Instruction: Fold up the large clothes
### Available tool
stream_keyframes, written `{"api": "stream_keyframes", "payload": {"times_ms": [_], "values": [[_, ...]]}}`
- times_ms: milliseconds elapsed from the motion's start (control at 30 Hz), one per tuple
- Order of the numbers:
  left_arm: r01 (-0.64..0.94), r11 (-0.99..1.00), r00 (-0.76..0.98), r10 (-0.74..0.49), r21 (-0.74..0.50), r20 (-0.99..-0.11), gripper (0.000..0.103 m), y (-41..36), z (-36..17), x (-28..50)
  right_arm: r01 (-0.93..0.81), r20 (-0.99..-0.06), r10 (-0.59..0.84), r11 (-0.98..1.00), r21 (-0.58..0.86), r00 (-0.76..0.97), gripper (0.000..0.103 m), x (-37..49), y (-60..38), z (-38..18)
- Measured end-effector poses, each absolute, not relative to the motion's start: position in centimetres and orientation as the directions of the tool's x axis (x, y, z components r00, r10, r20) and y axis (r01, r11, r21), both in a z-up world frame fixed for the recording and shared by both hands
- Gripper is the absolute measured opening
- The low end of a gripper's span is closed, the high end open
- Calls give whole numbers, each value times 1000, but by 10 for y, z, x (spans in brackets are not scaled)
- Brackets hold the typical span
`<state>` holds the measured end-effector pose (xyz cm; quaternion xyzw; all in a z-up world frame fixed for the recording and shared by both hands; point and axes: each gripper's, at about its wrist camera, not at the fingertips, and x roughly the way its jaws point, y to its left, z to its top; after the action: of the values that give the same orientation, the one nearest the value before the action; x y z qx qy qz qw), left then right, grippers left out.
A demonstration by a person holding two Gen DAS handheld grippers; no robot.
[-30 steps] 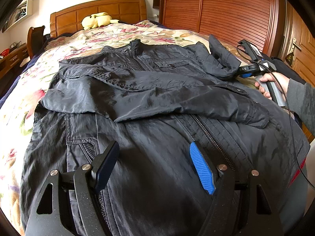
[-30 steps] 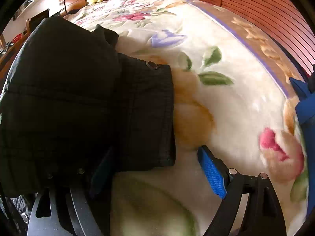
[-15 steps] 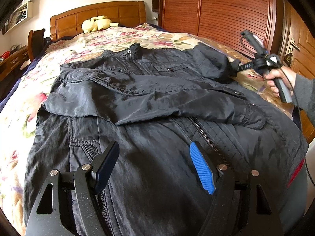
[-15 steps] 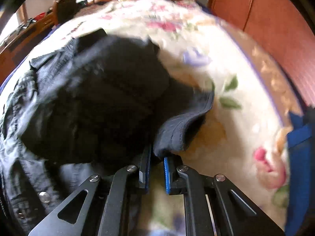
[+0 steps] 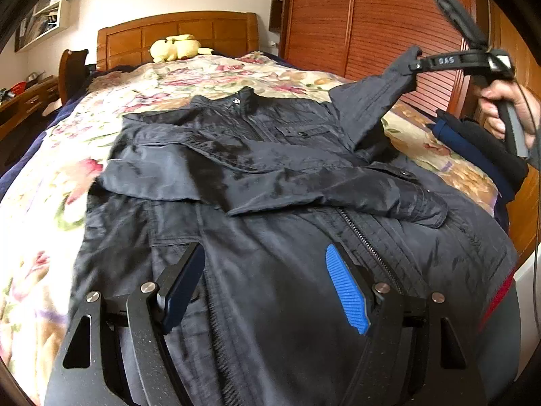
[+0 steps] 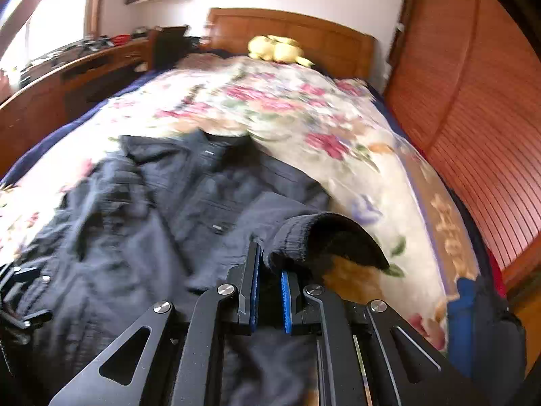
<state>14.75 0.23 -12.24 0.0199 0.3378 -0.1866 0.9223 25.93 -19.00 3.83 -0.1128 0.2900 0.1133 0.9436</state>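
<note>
- The step in hand looks like the sleeve fold: the right gripper (image 6: pixel 268 291) is pinched onto the ribbed cuff (image 6: pixel 297 237) of the right-hand sleeve of a large dark navy-black zip-front jacket (image 5: pixel 270 176), and the sleeve hangs lifted off the bed.
- The jacket lies face up, collar toward the wooden headboard (image 5: pixel 175 34), on a bed covered by a cream floral blanket (image 5: pixel 50 155). Its other sleeve (image 5: pixel 304 189) is already laid across the chest, cuff end near the zip.
- In the left wrist view the raised sleeve runs up from the shoulder to the right gripper (image 5: pixel 414 64), which a hand (image 5: pixel 503 108) holds above the bed's right edge (the wardrobe side).
- The left gripper (image 5: pixel 267 291) has its jaws spread wide with nothing between them; it hovers over the jacket's lower front, with the zip (image 5: pixel 365 240) just to the right of its blue pad.
- Next move, as I judge it: carry the cuff inward over the chest and lay this sleeve across the first, keeping the cloth taut enough that it does not bunch at the shoulder.
- The left gripper may be needed to pin the body flat, since this thin, slippery-looking fabric could drag along with the pull.
- A folded dark blue and black pile (image 5: pixel 473 145) lies at the bed's right edge, apart from the jacket.
</note>
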Motion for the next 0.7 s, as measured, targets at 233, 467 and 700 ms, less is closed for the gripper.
{"api": "stream_keyframes", "payload": {"times_ms": [233, 467, 700], "values": [[306, 947, 733, -298, -95, -612, 75, 34, -114, 137, -420, -509, 278, 889, -185, 814, 11, 207, -140, 60], [268, 958, 753, -277, -106, -597, 75, 60, -106, 124, -533, -480, 395, 824, -192, 783, 10, 176, -117, 71], [244, 963, 765, -262, -113, -588, 75, 73, -101, 119, -578, -552, 411, 799, -166, 726, 11, 172, -122, 57]]}}
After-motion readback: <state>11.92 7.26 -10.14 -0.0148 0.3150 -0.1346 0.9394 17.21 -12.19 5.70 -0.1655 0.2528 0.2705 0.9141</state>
